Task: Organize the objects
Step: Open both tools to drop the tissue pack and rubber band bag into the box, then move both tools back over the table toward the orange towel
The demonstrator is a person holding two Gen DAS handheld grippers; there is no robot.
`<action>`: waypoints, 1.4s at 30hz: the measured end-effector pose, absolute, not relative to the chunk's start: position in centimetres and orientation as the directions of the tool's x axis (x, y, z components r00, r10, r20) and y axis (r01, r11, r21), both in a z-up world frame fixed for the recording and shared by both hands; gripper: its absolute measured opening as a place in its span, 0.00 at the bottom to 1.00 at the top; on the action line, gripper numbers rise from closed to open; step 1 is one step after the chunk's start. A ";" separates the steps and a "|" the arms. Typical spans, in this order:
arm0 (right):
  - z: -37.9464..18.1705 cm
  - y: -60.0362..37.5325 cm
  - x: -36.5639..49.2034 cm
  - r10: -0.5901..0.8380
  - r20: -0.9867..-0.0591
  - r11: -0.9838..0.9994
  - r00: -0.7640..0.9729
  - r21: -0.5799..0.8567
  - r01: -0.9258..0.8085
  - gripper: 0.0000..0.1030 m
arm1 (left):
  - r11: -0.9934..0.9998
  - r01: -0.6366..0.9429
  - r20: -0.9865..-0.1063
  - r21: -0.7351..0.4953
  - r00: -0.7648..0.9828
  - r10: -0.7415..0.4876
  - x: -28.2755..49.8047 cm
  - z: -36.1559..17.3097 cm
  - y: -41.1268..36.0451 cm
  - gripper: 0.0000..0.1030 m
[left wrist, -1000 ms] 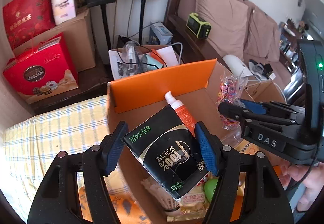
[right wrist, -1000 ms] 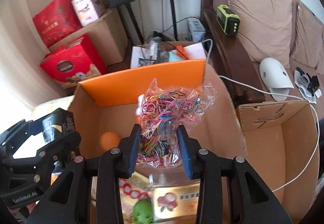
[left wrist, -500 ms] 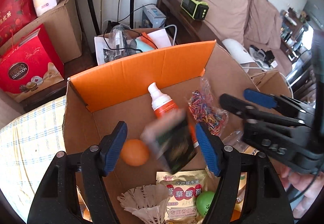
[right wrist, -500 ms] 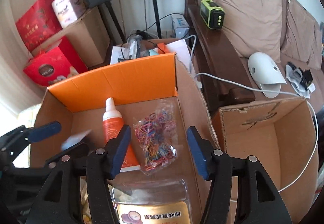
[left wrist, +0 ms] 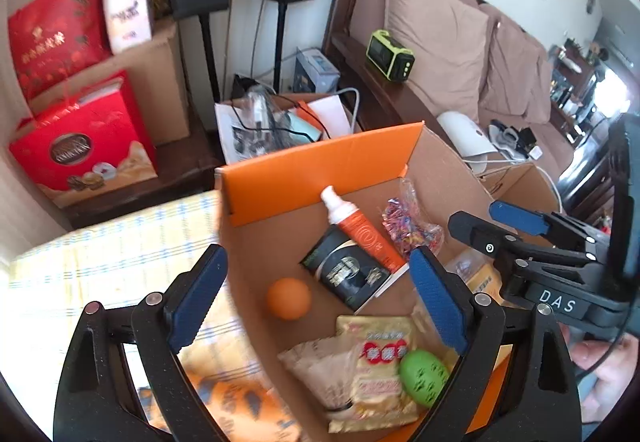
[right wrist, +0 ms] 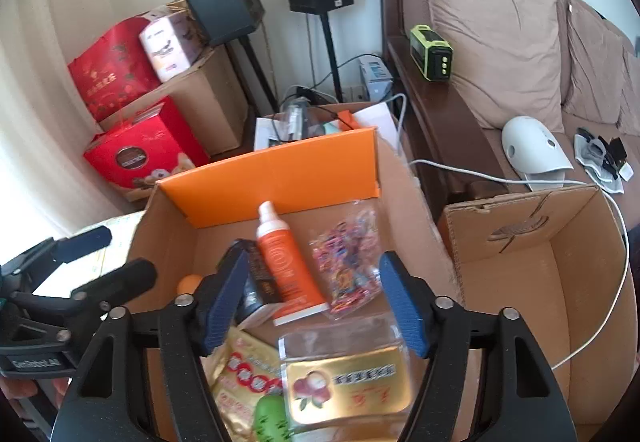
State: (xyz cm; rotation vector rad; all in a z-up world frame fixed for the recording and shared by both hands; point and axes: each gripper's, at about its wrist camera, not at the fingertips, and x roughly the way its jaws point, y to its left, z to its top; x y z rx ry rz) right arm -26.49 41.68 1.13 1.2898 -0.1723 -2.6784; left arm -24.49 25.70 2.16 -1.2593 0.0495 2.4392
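With both the left gripper (left wrist: 316, 296) and right gripper (right wrist: 314, 300) just opened and empty, the black carton (left wrist: 347, 274) and bag of bands (right wrist: 347, 266) lay in the box (left wrist: 320, 166); a low next reach risked snagging its crowded contents.

Right gripper (right wrist: 314, 300) gapes empty above rubber-band bag (right wrist: 347, 266) in box (right wrist: 416, 218).

Matt cardboard box (left wrist: 448, 178), crinkly clear plastic bag (right wrist: 348, 262), glossy orange tube (right wrist: 286, 262).
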 end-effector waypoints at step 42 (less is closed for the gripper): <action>3.6 27.1 -14.5 -0.283 -0.720 -0.940 -0.633 0.077 0.333 1.00 | -0.963 -0.118 -0.796 -0.244 -0.542 0.268 -13.3 -0.4 4.6 1.00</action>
